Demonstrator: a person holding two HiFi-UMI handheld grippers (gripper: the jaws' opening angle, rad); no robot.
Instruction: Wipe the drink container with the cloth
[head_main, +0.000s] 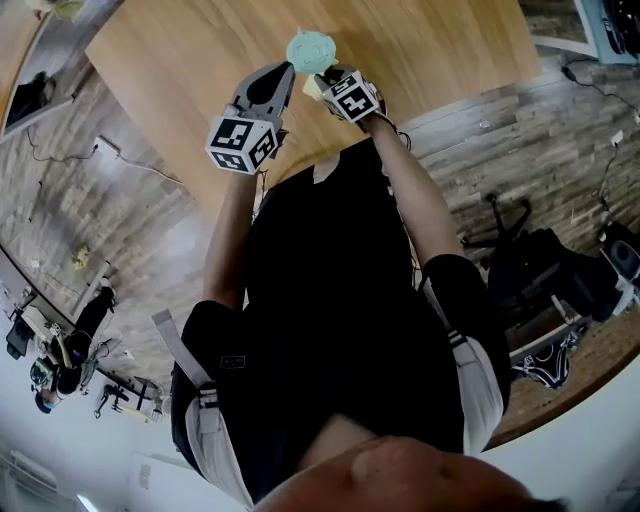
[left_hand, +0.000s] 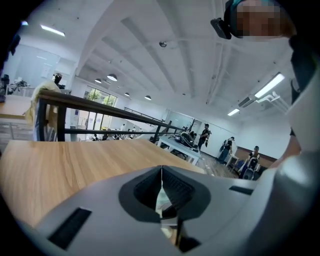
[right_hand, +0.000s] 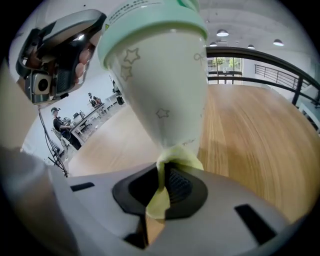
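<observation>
The drink container (head_main: 310, 48) is a pale cup with star prints and a mint-green lid, held up over the wooden table (head_main: 180, 60). In the right gripper view the drink container (right_hand: 160, 75) fills the middle. My right gripper (right_hand: 162, 175) is shut on a yellow cloth (right_hand: 172, 155), and the cloth touches the cup's narrow lower end. My left gripper (head_main: 287, 68) sits beside the lid, jaws shut. A pale sliver (left_hand: 162, 200) shows between the jaws of the left gripper (left_hand: 161, 172); it appears to be part of the cup. The right gripper (head_main: 322, 80) is just under the lid.
The person's body and arms fill the middle of the head view. A black bag and a chair (head_main: 540, 270) stand on the plank floor at the right. A black railing (left_hand: 75, 102) runs beyond the table. Several people (left_hand: 205, 135) stand far off in the room.
</observation>
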